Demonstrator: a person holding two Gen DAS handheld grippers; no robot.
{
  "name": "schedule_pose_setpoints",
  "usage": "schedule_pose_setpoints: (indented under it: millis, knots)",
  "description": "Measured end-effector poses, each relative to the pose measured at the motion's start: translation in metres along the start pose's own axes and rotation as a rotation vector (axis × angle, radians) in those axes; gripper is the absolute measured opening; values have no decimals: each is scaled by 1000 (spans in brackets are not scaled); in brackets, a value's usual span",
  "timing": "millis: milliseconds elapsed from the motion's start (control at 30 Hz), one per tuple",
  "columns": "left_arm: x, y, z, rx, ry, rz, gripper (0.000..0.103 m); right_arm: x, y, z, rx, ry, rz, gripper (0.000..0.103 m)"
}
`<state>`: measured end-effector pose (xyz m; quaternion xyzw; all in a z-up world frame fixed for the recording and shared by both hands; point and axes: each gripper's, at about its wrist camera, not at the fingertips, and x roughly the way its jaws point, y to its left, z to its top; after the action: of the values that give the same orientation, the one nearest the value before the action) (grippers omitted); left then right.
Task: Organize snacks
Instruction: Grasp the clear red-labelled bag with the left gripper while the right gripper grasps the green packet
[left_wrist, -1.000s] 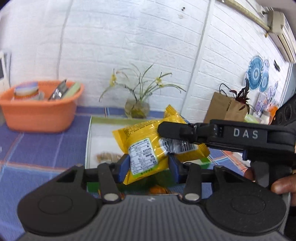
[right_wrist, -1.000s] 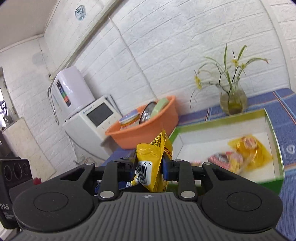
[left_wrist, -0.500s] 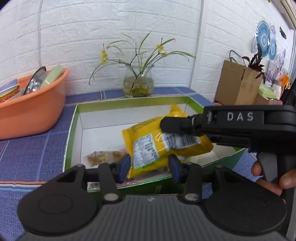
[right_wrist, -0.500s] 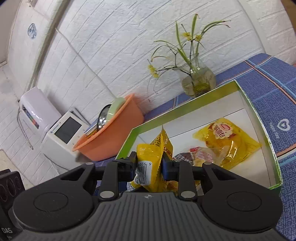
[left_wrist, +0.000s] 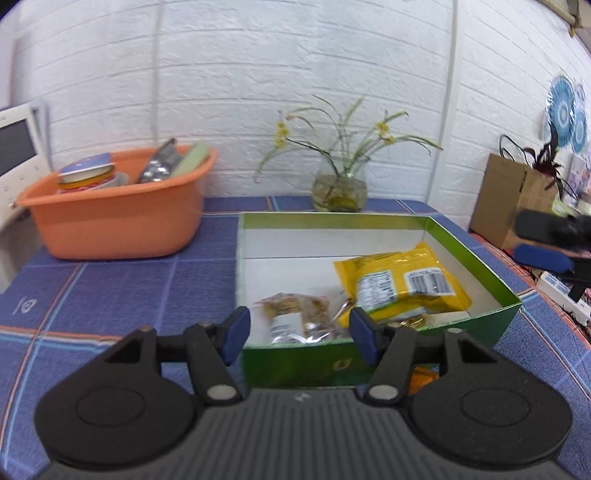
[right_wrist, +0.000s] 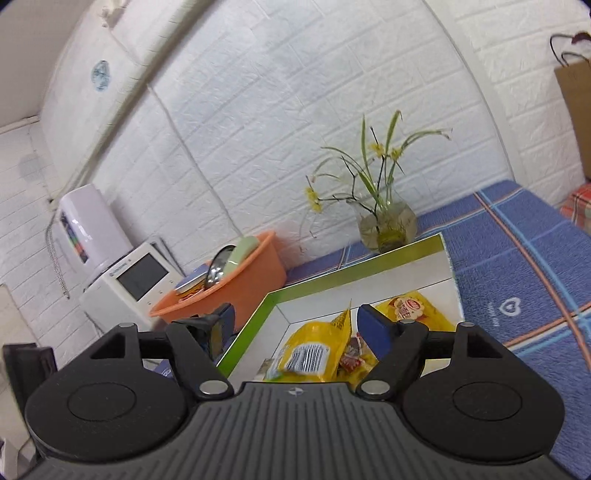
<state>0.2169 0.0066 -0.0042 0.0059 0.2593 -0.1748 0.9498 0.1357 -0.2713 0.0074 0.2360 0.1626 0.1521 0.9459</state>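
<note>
The left claw (left_wrist: 299, 334) hangs over the near wall of the green box (left_wrist: 476, 243), its blue pads (left_wrist: 236, 332) spreading apart with nothing pressed between them. Just past its tips, at 12 o'clock, a clear packet of brown snacks (left_wrist: 295, 314) lies on the white floor of the box. At 1 o'clock from the claw the big yellow snack bag (left_wrist: 399, 284) rests free in the box, barcode side up, touching neither pad.

The right claw (right_wrist: 295, 326) is also opening, its pads standing wide. In the right wrist view the same yellow snack bag (right_wrist: 314, 350) sits low between them, loose, with no pad on it. At 1 o'clock, further into the box (right_wrist: 354, 277), lies another yellow packet (right_wrist: 410, 314) with a red label. A small red-wrapped piece (right_wrist: 351, 358) lies beside the bag.

Outside the box, on the blue checked cloth (left_wrist: 110, 291) covering the worktop, an orange tub (left_wrist: 114, 221) stands at 10 o'clock from the left claw. A glass vase of yellow flowers (left_wrist: 340, 184) stands at 12 o'clock against the white brick wall (left_wrist: 295, 74). A brown paper bag (left_wrist: 509, 199) stands at 2 o'clock.
</note>
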Motion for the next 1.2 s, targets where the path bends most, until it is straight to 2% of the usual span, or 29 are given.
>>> schedule_pose_setpoints:
  millis: [67,167,333,433,500,533,567,633,767,900,967,1033,1100,1167,1200]
  knots:
    - [-17,12,-12,-17,-4,24,64,-22,1,-10,-35,5,-12,103]
    - [-42,27,-37,-25,4,58,67,-54,2,-29,-94,20,-106,103]
    - [-76,36,-77,-77,27,98,71,-80,-4,-59,-162,95,-197,103]
    - [-91,28,-96,-68,42,88,74,-93,-4,-74,-139,117,-192,103]
    - [-96,17,-105,-14,51,71,81,-100,-3,-83,-108,130,-153,103]
    - [-96,10,-107,21,48,73,87,-100,-2,-86,-98,137,-140,103]
    - [-95,5,-107,48,39,76,101,-99,-1,-88,-93,147,-132,103]
    - [-94,-2,-105,72,16,78,103,-93,2,-91,-104,159,-151,103]
    - [-80,-8,-103,50,42,27,103,-72,1,-94,-121,183,-207,103]
    - [-63,-12,-107,55,89,40,103,-42,1,-100,-168,265,-230,103]
    - [-56,-8,-108,30,109,24,103,-30,3,-105,-202,308,-254,103]
    - [-52,-4,-109,3,128,1,103,-26,7,-108,-252,295,-279,103]
    - [-47,-1,-111,-17,154,-14,97,-21,9,-109,-290,304,-308,103]
    - [-47,-1,-113,-3,151,-11,81,-20,9,-110,-316,307,-311,103]
    - [-48,-3,-114,19,150,1,76,-20,9,-111,-330,306,-310,103]
